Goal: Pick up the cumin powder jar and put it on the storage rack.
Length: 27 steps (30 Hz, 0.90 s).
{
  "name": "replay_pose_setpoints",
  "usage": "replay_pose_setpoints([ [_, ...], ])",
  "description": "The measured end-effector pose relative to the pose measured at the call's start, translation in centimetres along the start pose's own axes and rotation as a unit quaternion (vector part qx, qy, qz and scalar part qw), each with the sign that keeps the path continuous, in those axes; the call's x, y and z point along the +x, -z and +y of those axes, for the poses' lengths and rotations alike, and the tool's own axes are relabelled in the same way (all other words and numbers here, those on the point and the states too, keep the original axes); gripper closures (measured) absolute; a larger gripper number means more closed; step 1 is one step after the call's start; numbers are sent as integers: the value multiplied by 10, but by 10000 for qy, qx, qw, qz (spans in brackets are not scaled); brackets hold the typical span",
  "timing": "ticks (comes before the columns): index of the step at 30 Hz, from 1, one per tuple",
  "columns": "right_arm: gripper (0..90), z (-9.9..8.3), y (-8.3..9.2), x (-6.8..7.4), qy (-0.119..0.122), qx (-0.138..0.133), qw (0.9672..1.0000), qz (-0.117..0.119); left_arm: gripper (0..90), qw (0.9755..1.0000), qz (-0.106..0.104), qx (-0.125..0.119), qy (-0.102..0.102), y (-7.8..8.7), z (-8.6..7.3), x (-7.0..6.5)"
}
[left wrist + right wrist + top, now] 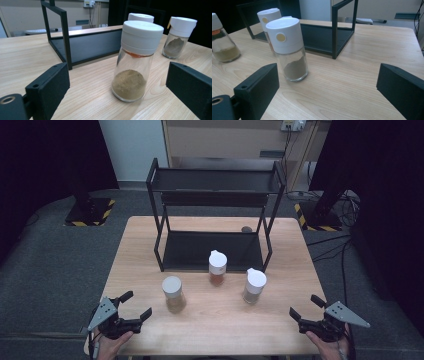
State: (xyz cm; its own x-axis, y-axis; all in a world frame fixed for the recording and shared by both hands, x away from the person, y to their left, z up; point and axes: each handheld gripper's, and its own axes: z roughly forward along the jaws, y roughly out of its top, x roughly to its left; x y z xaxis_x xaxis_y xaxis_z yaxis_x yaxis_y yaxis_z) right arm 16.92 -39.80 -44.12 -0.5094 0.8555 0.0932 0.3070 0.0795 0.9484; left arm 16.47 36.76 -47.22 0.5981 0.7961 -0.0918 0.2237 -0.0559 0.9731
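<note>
Spice jars (pixel 174 293) (pixel 218 268) (pixel 254 286), glass with white caps, stand upright on the bench (pixel 150 235); left gripper (pixel 133 306) and right gripper (pixel 303 307) hover near its front corners, jaws spread, empty.

Person's left hand (pixel 111 343) enters at the 7 o'clock edge of the high view, holding the black two-jaw left gripper (pixel 136 306) with its grey three-cornered plate; jaws parted wide, pointing toward 2 o'clock, nothing between them. Right hand (pixel 330 346) at 5 o'clock holds the matching right gripper (pixel 306 307), jaws equally spread, pointing toward 10 o'clock, empty.
</note>
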Motion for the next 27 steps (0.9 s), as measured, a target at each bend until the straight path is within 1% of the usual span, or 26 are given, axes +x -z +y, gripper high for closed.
replay_pose_setpoints([
  [5, 44, -1, -1, 2, 61, -11, 10000, -31, 42, 10000, -13, 18, -26, -2, 0, 0],
  [8, 44, -1, -1, 2, 61, 8, 10000, -33, 42, 10000, -44, 18, -40, -3, 1, 0],
  [10, 44, 0, 0, 4, 57, 27, 9999, -79, 43, 10000, -49, 16, -37, -3, 1, 1],
  [11, 44, 0, 0, 3, 41, 27, 10000, -73, 43, 10000, -51, 22, -72, -3, 1, 1],
  [19, 45, 0, 0, 5, 36, 35, 9999, -112, 41, 10000, -63, -26, -6, -1, 2, 2],
  [22, 45, 0, -1, 5, 42, 34, 9999, -110, 40, 10000, -60, 9, -8, 1, 7, 2],
  [24, 46, 0, -1, 5, 60, 43, 9999, -107, 40, 10000, -56, -12, 44, 3, 10, 2],
  [27, 47, 0, -1, 5, 50, 39, 9999, -113, 41, 10000, -54, 13, 27, 5, 17, 1],
])
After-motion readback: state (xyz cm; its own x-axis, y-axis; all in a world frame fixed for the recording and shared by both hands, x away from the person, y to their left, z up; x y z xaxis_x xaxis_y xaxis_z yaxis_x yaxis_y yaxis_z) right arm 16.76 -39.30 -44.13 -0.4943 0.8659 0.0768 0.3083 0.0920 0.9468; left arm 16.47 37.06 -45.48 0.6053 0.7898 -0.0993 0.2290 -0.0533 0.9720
